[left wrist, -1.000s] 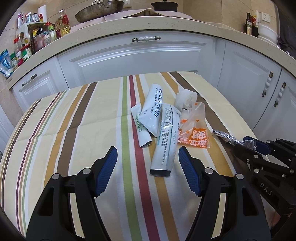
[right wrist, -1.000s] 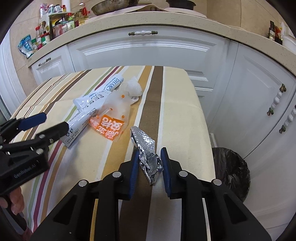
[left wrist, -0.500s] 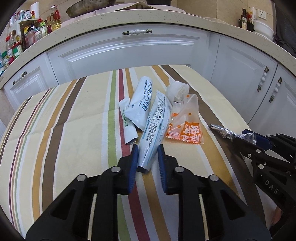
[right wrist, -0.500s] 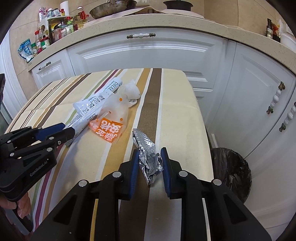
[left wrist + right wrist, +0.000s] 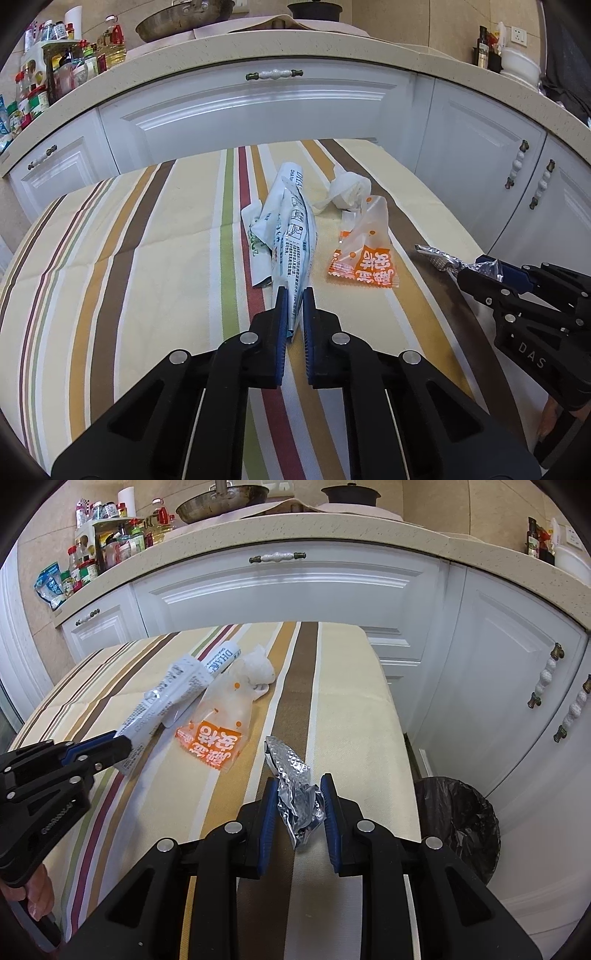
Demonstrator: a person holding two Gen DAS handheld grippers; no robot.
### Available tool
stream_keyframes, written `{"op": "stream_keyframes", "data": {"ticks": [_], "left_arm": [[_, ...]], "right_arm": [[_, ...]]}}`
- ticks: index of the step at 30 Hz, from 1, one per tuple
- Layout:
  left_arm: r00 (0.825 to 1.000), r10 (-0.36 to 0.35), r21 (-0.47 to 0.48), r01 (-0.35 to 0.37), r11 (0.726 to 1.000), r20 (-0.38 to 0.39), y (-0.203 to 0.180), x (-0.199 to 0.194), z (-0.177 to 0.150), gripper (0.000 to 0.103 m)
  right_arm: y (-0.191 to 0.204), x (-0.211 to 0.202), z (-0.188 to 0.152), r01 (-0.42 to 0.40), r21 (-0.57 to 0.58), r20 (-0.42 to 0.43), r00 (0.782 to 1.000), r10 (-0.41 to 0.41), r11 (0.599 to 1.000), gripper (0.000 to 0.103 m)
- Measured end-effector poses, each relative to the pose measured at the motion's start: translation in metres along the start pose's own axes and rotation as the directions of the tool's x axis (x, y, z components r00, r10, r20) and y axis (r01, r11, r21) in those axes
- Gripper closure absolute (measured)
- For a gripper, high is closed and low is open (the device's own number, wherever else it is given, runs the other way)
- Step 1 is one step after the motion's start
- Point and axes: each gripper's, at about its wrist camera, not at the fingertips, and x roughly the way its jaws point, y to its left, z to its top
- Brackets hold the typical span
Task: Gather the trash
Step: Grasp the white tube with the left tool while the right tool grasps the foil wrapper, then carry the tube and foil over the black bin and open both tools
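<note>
My left gripper (image 5: 294, 306) is shut on the near end of a silver-white squeezed tube (image 5: 291, 236) and lifts it off the striped tablecloth (image 5: 147, 258); it also shows in the right wrist view (image 5: 162, 701). My right gripper (image 5: 300, 794) is shut on a crumpled silver foil wrapper (image 5: 295, 782), seen also in the left wrist view (image 5: 439, 256). An orange and clear plastic bag (image 5: 364, 251), a white crumpled tissue (image 5: 349, 190) and other white tubes (image 5: 258, 240) lie on the cloth.
A bin with a black liner (image 5: 458, 819) stands on the floor right of the table. White cabinets (image 5: 258, 110) and a countertop with bottles (image 5: 55, 74) stand behind. The table's right edge (image 5: 399, 731) is close to my right gripper.
My left gripper went from open around the tube to shut on its end, and the tube has risen and tilted upward. My right gripper keeps hold of the foil wrapper.
</note>
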Motion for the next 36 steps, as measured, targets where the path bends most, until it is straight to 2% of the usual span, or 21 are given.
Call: {"op": "stream_keyframes", "data": {"ticks": [11, 18, 24, 30, 36], "left_arm": [[0.997, 0.009, 0.010, -0.010, 1.000, 0.071, -0.007, -0.034, 0.007, 0.096], [0.991, 0.013, 0.054, -0.020, 0.998, 0.131, -0.032, -0.050, 0.016, 0.096], [0.989, -0.040, 0.106, 0.025, 0.994, 0.143, -0.069, -0.049, 0.022, 0.096], [0.984, -0.100, 0.187, 0.072, 0.980, 0.148, -0.124, -0.039, 0.028, 0.096], [0.981, -0.139, 0.257, 0.101, 0.961, 0.134, -0.171, -0.024, 0.030, 0.096]], "right_arm": [[-0.009, -0.021, 0.003, 0.036, 0.025, 0.079, 0.996, -0.038, 0.999, 0.078], [-0.031, -0.042, 0.000, 0.115, 0.059, 0.128, 0.984, -0.122, 0.992, 0.078], [-0.060, -0.060, -0.007, 0.208, 0.106, 0.150, 0.963, -0.222, 0.972, 0.078], [-0.092, -0.077, -0.018, 0.309, 0.147, 0.159, 0.930, -0.330, 0.940, 0.078], [-0.126, -0.084, -0.029, 0.356, 0.201, 0.148, 0.910, -0.387, 0.913, 0.078]]}}
